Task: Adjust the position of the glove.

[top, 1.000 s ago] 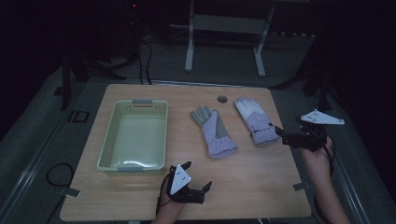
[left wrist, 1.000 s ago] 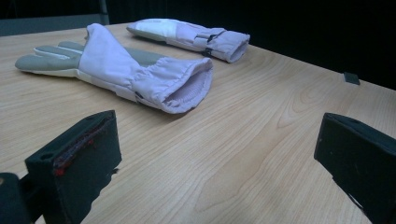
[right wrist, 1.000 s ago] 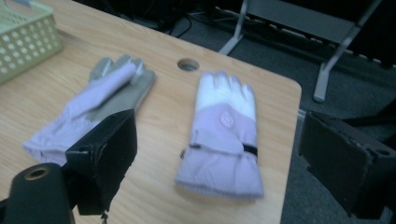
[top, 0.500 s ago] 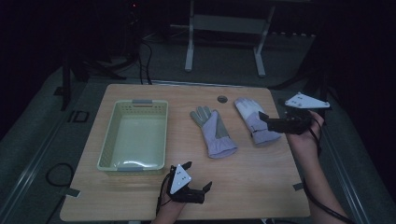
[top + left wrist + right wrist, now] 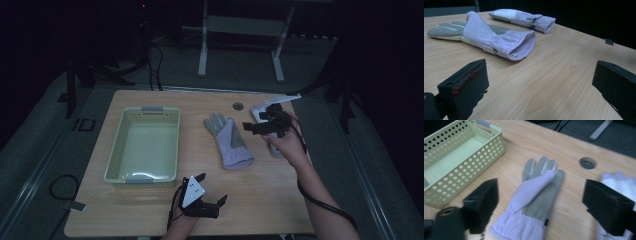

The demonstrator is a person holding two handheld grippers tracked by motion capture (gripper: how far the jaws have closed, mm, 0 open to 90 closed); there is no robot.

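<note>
Two lilac-and-grey gloves lie flat on the wooden table. The middle glove has its fingers pointing away from me. The other glove lies to its right, partly under my right hand. My right gripper hovers over that right glove and points left toward the middle one. Its jaws stand open after closing slightly, and nothing is between them. My left gripper rests near the front edge, open and empty, facing the middle glove's cuff.
A pale green perforated basket stands empty on the left half of the table. A round cable hole sits near the far edge. Bare wood lies between the gloves and the front edge.
My right gripper has moved left from beyond the table's right edge to above the right glove. The left gripper has stayed put.
</note>
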